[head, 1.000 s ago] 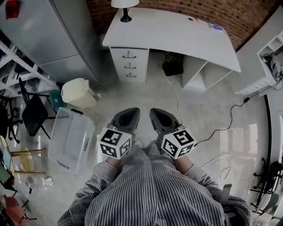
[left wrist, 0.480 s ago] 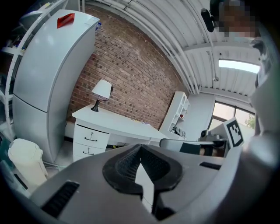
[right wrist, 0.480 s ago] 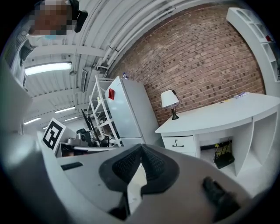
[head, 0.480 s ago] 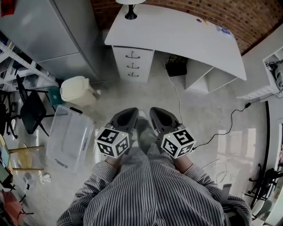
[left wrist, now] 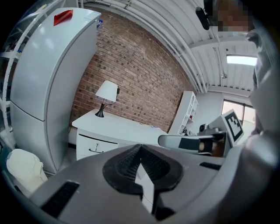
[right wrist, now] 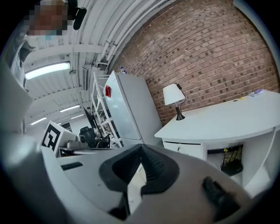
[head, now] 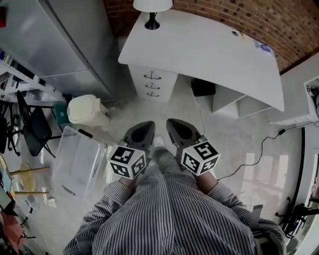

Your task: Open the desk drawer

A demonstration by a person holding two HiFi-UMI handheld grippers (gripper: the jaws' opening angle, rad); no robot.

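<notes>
The white desk [head: 209, 47] stands against the brick wall at the top of the head view. Its drawer unit [head: 152, 83] has three closed drawers with dark handles. The top drawer [left wrist: 92, 147] also shows in the left gripper view, and the unit's front [right wrist: 186, 149] in the right gripper view. My left gripper [head: 147, 125] and right gripper [head: 172, 124] are held side by side in front of the person's body, well short of the desk. Both point toward it. Both are shut with nothing between the jaws [left wrist: 140, 147] [right wrist: 141, 147].
A lamp [head: 152, 9] stands on the desk's left end. A tall fridge [head: 60, 45] is left of the desk. A white bin [head: 87, 109], a clear plastic box [head: 77, 160] and a black chair [head: 34, 127] sit at the left. A cable [head: 249, 145] crosses the floor at right.
The desk has come lower and nearer in the head view as the person walks toward it. Both grippers travelled forward together and stayed shut.
</notes>
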